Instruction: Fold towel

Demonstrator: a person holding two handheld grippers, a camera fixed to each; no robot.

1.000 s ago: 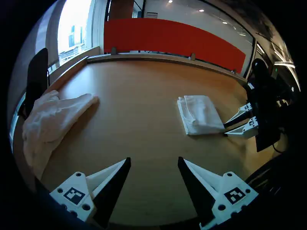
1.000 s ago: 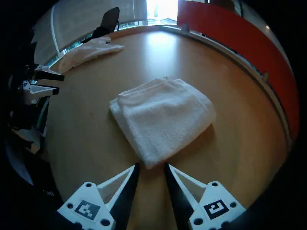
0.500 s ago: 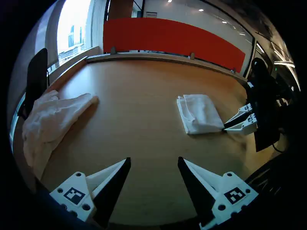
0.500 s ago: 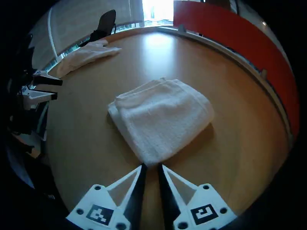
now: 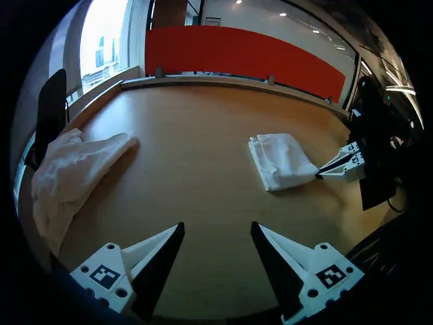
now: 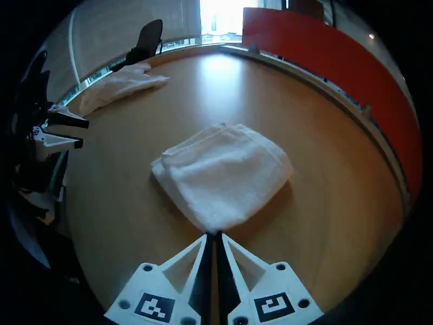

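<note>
Right gripper [image 6: 215,236] is clamping, from wider a second ago, onto a corner of the folded white terry towel [image 6: 224,173] (folding looks done); left gripper [image 5: 217,224] is hovering open.

What we cannot make out around the towel

The right gripper [image 6: 215,237] meets the near corner of the folded towel [image 6: 224,173] with its fingers almost together, and we cannot tell if cloth lies between them. The towel's underside and inner layers are hidden from us. The body of the left gripper [image 5: 217,225] is cut off at the near edge. At the left, the crumpled cloth [image 5: 70,168] hangs over the rim of the table [image 5: 205,135], its lower part lost in shadow. The person [image 5: 379,141] at the right is too dark to read.
</note>
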